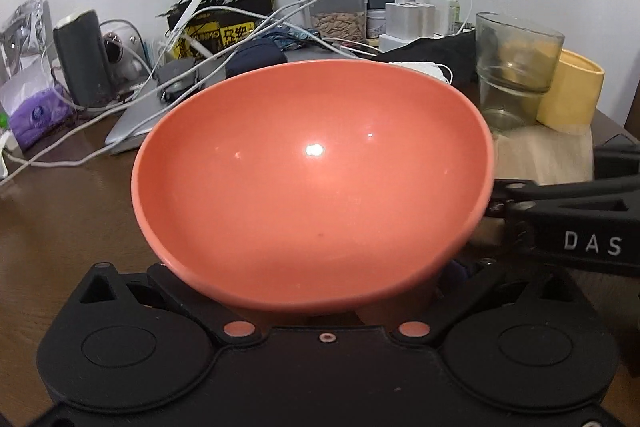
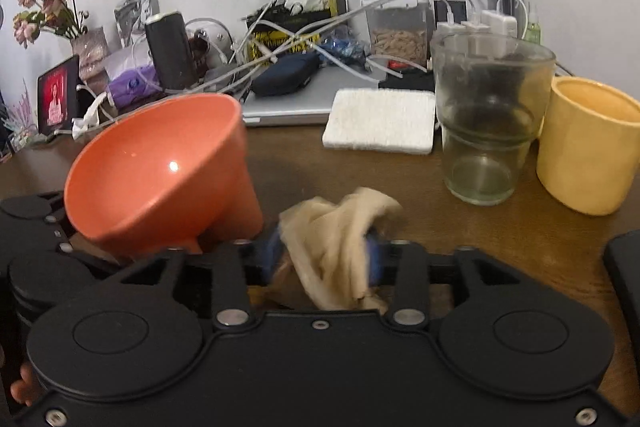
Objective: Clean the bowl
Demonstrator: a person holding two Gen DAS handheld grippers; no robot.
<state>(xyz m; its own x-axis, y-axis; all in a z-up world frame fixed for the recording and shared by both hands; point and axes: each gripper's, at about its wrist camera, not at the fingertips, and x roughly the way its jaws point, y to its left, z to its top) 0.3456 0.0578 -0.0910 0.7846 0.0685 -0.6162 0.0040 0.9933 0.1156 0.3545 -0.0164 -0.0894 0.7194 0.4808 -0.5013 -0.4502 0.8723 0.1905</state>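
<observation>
I saw the bowl (image 2: 160, 171) tilted left of the cloth (image 2: 340, 247) (between my right jaws); glass (image 2: 488, 123) and mug (image 2: 588, 147) stood right, sponge (image 2: 380, 119) behind.

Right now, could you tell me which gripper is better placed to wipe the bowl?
Right: the cloth sits between the open fingers of the right gripper, while the left gripper holds the bowl tilted.

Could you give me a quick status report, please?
Left gripper shut on tilted bowl. Right gripper open, cloth between jaws. Glass, cup stand aside.
</observation>
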